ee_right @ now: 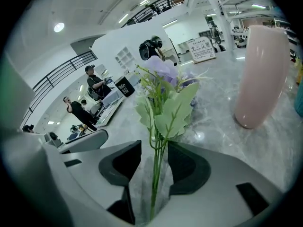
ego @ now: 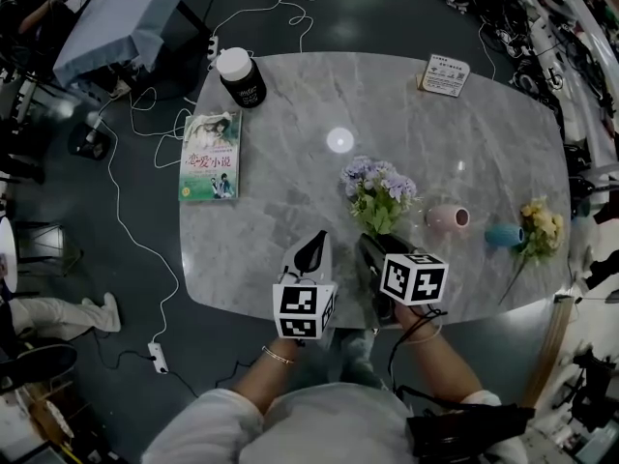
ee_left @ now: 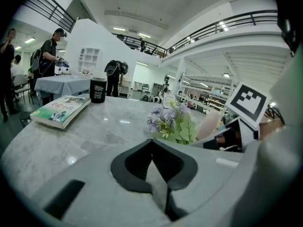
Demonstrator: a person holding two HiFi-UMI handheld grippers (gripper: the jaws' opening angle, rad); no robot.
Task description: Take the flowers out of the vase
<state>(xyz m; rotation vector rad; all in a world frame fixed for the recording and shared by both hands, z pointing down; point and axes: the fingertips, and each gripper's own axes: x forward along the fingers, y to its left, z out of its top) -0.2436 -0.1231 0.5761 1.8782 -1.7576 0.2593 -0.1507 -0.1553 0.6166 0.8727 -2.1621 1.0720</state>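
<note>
Nearest the person, the left gripper (ego: 311,249) hangs over the near edge of the marble table (ego: 290,114) with its jaws pressed together and nothing between them. It looks to have no part in this step.

Just beside it, the right gripper (ee_right: 154,157) has its jaws standing well apart. The thin green stem (ee_right: 156,178) of the purple flowers (ego: 379,191) runs up between the pads, and neither pad presses on it. The bunch is therefore loose rather than held.

These flowers lie on the tabletop just ahead of the right gripper. They are a small spray of pale lilac blooms over broad green leaves, with the stem pointing back toward the person. They look light and artificial.

The pink vase (ego: 445,217) sits near them on the right, apart from the bunch, and nothing shows in its dark mouth. For this bunch the removal looks done, and the right gripper only has to draw back clear of the stem.

Further right is a teal vase (ego: 503,235) with yellow flowers (ego: 540,225) against it. Whether they are still in it or only lie beside it cannot be told. If they are still in, that is what remains.

Farther off are a book (ego: 210,156), a black jar (ego: 242,77) and a card (ego: 445,73), none of them part of the job.
</note>
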